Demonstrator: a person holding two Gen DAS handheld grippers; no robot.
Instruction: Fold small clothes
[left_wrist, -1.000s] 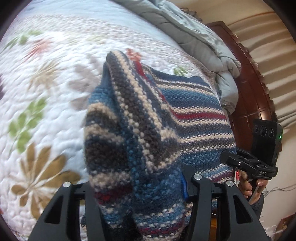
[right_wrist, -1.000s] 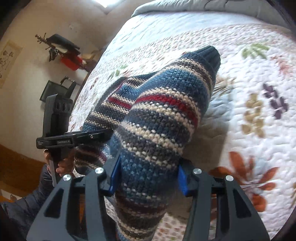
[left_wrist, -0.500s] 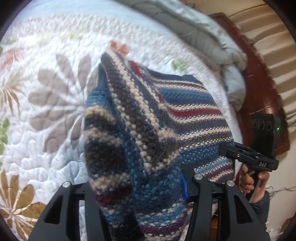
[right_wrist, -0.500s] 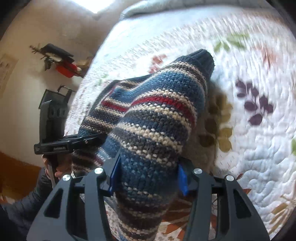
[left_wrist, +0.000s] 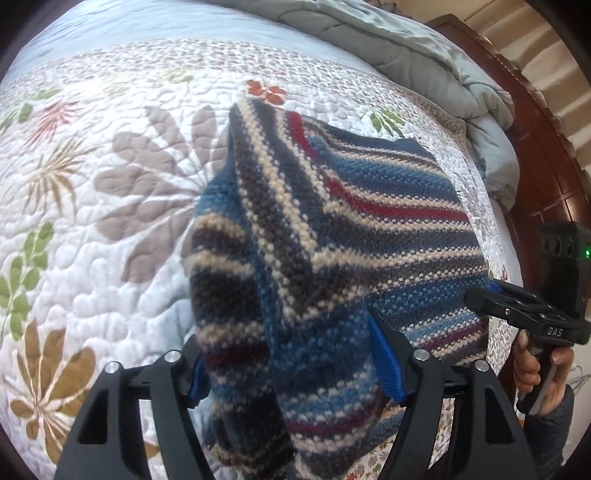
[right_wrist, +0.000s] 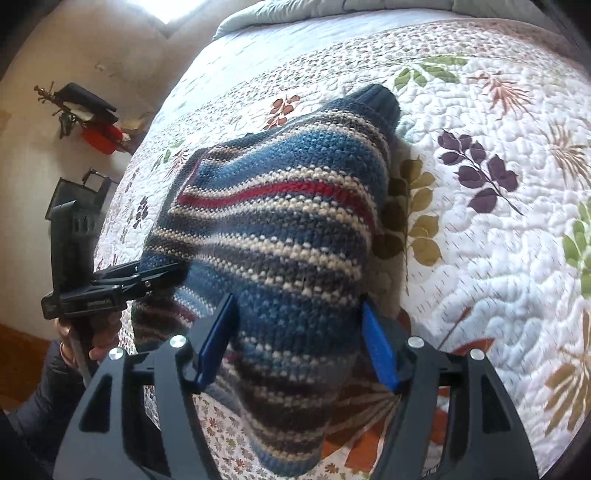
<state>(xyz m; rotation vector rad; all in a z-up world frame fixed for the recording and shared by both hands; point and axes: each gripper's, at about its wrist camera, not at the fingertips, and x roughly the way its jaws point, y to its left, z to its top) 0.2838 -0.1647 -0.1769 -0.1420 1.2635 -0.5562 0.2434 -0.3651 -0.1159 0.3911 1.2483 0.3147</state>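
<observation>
striped knit sweater (left_wrist: 332, 236) on floral quilt (left_wrist: 92, 221), between both opening grippers

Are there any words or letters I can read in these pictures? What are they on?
"DAS": white letters on the side of the right gripper, seen from the left wrist camera.
Small white label on the side of the left gripper, seen from the right wrist camera: too blurred to read.
Nothing is written on the sweater or the quilt.
</observation>
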